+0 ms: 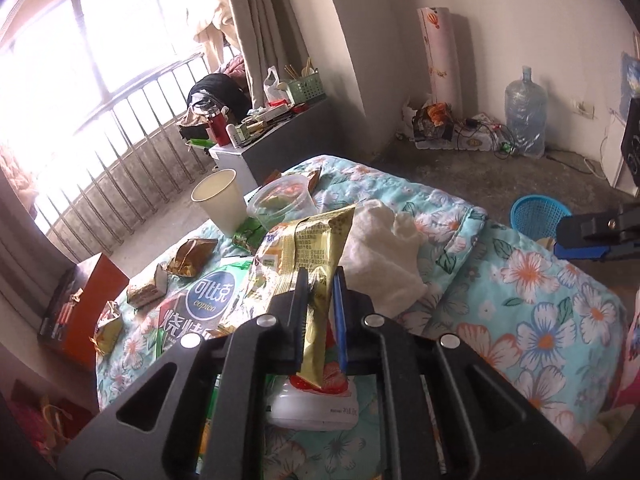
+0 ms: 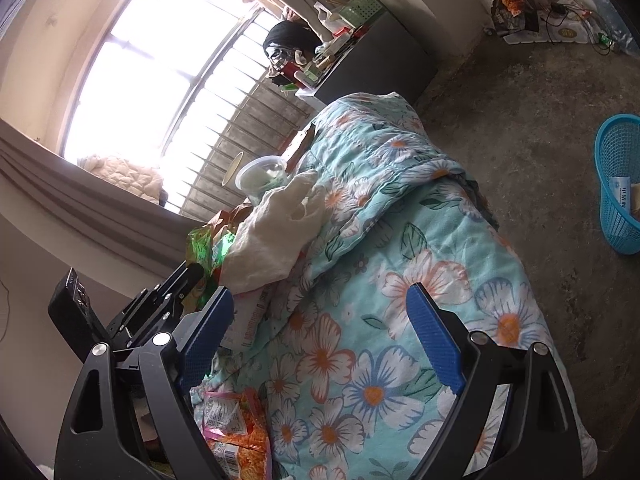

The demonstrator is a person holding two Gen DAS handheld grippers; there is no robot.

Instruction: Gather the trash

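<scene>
My left gripper [image 1: 320,276] is shut on a gold snack wrapper [image 1: 316,252] and holds it above the floral quilt [image 1: 520,280]. Under it lie a green Copico bag [image 1: 200,304] and a white yoghurt pot [image 1: 312,408]. A paper cup [image 1: 220,200], a clear plastic tub [image 1: 280,200], crumpled gold wrappers [image 1: 188,256] and a white tissue [image 1: 384,252] lie on the quilt. My right gripper [image 2: 320,304] is open and empty over the quilt [image 2: 400,280], beside the tissue [image 2: 272,232]. An orange snack packet [image 2: 236,432] lies below its left finger. It also shows in the left wrist view [image 1: 592,236].
A blue mesh basket [image 2: 616,184] stands on the concrete floor to the right of the bed; it shows in the left wrist view [image 1: 536,212] too. A cluttered grey cabinet [image 1: 272,128], a water jug [image 1: 524,112] and a red box [image 1: 84,304] stand around the bed.
</scene>
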